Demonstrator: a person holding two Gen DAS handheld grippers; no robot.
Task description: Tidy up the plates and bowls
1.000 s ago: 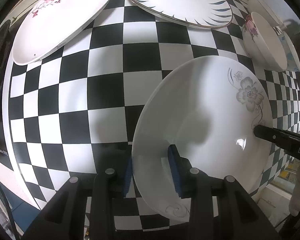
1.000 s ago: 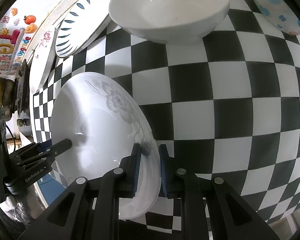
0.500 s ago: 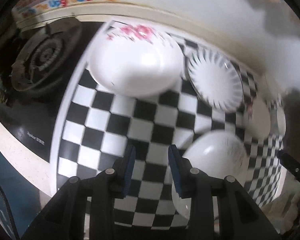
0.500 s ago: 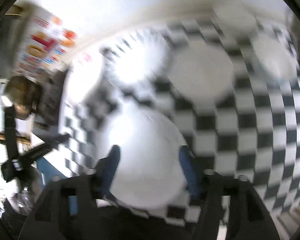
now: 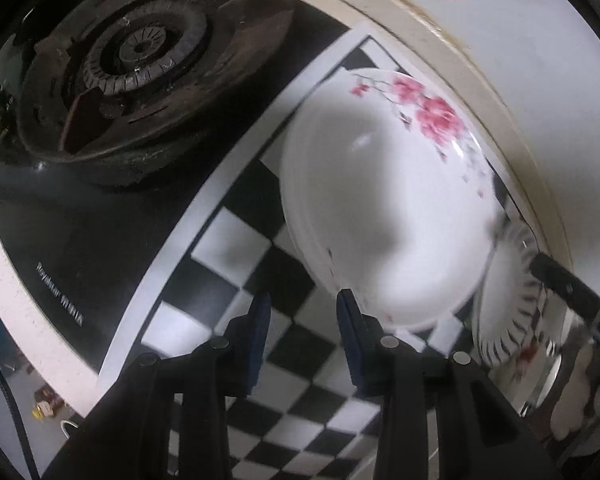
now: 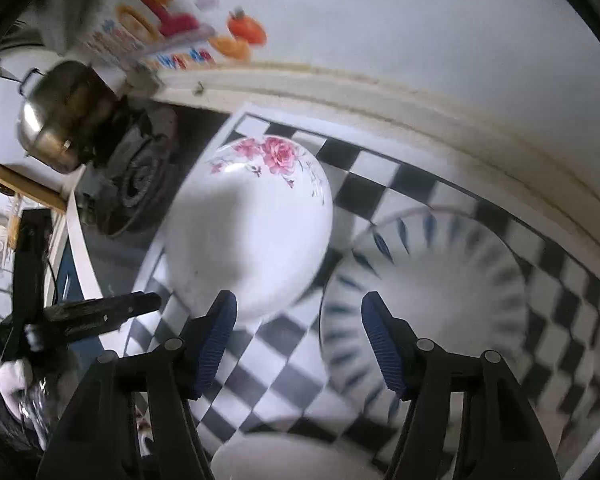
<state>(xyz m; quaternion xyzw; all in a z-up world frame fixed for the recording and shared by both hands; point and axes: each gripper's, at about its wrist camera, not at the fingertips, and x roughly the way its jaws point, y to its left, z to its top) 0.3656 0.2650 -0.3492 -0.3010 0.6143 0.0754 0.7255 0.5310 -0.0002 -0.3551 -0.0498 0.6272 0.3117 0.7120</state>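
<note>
Left wrist view:
- Left gripper (image 5: 302,312): jaws a narrow way apart, nothing between the blue pads; it hangs over the checkered tabletop (image 5: 236,252).
- Pink-flower plate (image 5: 384,216): white, pink blossoms on its far rim, lying at the back edge of the tabletop, near the back left corner; its near rim sits just beyond the gripper's right fingertip.
- Leaf-rim plate (image 5: 512,304): white with dark leaf strokes, just right of the pink-flower plate; whether the two touch cannot be told.
- Gas stove (image 5: 100,184): black glass top with a burner (image 5: 140,56), flush against the left edge of the tabletop.
- Right gripper (image 5: 572,292): a dark finger entering at the right, above the leaf-rim plate.

Right wrist view:
- Right gripper (image 6: 298,320): jaws about half apart after just closing a little, holding nothing; checkered tabletop (image 6: 268,352) shows between the pads.
- Pink-flower plate (image 6: 252,224): back left, beyond the left fingertip.
- Leaf-rim plate (image 6: 440,292): blurred, along the back edge, beyond the right fingertip.
- White dish (image 6: 284,456): part of a rim at the bottom edge, between the gripper's arms.
- Left gripper (image 6: 112,312): at the left edge, a dark finger pointing across.
- Steel pot (image 6: 60,120): on the stove, far left.
</note>
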